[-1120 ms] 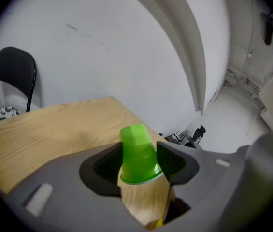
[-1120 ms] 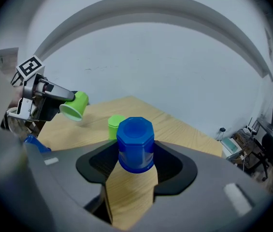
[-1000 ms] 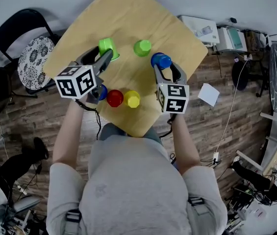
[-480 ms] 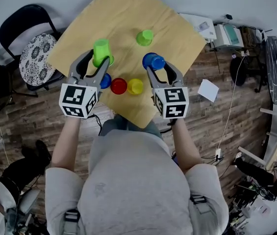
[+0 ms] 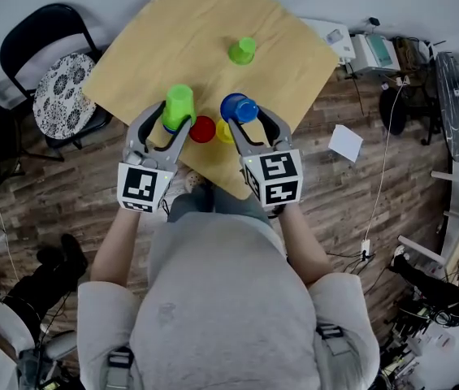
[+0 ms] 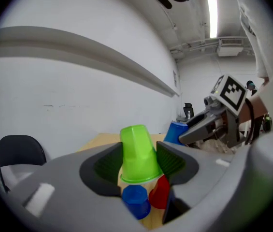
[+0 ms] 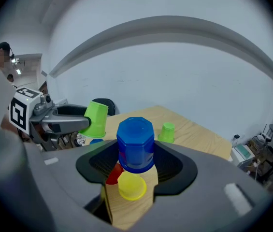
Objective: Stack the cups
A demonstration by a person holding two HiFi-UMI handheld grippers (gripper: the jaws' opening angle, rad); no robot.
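Observation:
My left gripper (image 5: pixel 175 114) is shut on an upside-down green cup (image 5: pixel 179 104) and holds it in the air just above a small blue cup (image 6: pixel 136 200) on the table. Beside that blue cup stand a red cup (image 5: pixel 203 128) and a yellow cup (image 5: pixel 224 132), all upside down near the table's front corner. My right gripper (image 5: pixel 243 114) is shut on a larger blue cup (image 5: pixel 238 108), raised over the yellow cup (image 7: pixel 132 185). A second green cup (image 5: pixel 242 50) stands alone farther back. In the left gripper view the green cup (image 6: pixel 138 153) fills the gap between the jaws.
The wooden table (image 5: pixel 172 31) sits cornerwise, with its front corner just below the grippers. A black chair with a patterned cushion (image 5: pixel 58 96) stands at its left. Boxes and devices (image 5: pixel 359 51) lie on the floor at its right, with a white sheet (image 5: pixel 345 143) nearby.
Both grippers have carried their cups back toward the row at the table's front corner. The green cup now hangs over the small blue cup, the big blue cup over the yellow one.

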